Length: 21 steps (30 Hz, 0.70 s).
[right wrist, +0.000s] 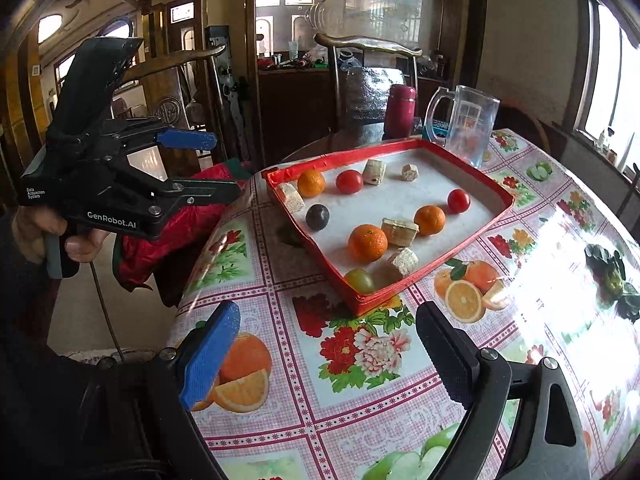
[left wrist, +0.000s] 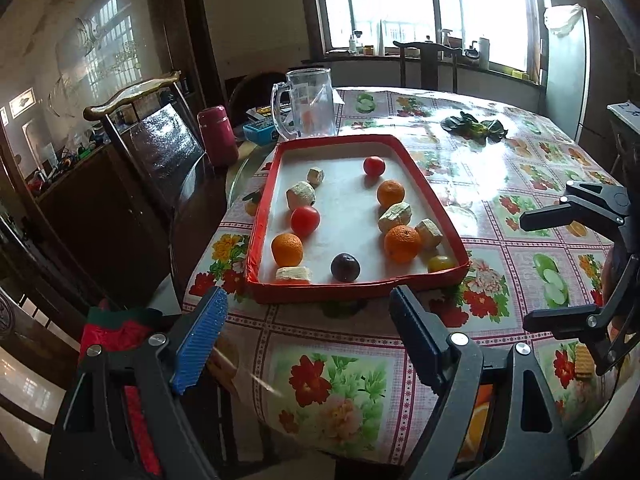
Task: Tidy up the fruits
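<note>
Both tongs, left (left wrist: pixel 308 344) and right (right wrist: pixel 328 354), hover agape and empty short of the shallow red-rimmed cardboard tray (left wrist: pixel 424 184), where round oranges (left wrist: pixel 402 243), tomatoes and pale chunks lie mixed, so sorting looks unsettled.

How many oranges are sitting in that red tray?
3. One orange lies near the red tray's front-left corner, one at front right beside the pale chunks, and one farther back near a tomato. None seems hidden.

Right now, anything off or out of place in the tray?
Yes: beige cut chunks, such as one at the left, lie scattered among the oranges and tomatoes in the red tray, unsorted. The tray's near rim looks crumpled. Nothing spilled.
</note>
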### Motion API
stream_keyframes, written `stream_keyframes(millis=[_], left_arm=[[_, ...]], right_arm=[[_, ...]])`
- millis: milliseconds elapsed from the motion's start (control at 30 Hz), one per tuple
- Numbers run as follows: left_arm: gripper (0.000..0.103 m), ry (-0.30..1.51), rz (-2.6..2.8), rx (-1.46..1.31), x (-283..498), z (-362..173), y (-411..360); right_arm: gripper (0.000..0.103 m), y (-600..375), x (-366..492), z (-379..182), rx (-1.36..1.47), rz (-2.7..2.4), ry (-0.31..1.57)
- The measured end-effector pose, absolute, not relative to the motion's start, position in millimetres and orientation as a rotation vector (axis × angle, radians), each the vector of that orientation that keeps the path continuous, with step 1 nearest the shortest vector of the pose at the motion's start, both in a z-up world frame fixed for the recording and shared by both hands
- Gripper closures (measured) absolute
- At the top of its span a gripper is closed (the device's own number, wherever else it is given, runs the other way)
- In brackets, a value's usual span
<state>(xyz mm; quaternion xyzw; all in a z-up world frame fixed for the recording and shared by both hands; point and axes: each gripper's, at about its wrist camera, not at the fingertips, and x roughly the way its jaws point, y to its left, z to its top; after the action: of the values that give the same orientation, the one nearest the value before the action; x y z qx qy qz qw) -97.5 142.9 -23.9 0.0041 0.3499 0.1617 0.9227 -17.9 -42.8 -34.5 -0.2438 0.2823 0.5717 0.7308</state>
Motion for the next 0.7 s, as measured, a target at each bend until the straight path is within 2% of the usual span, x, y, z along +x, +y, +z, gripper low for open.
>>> stream_keyframes(millis=[700], left_arm=[[0.02, 0.681, 0.303, 0.007, -108, -2, 145]], right_arm=[[0.012, -42, -27, -6, -0.552, 1.291, 0.517]])
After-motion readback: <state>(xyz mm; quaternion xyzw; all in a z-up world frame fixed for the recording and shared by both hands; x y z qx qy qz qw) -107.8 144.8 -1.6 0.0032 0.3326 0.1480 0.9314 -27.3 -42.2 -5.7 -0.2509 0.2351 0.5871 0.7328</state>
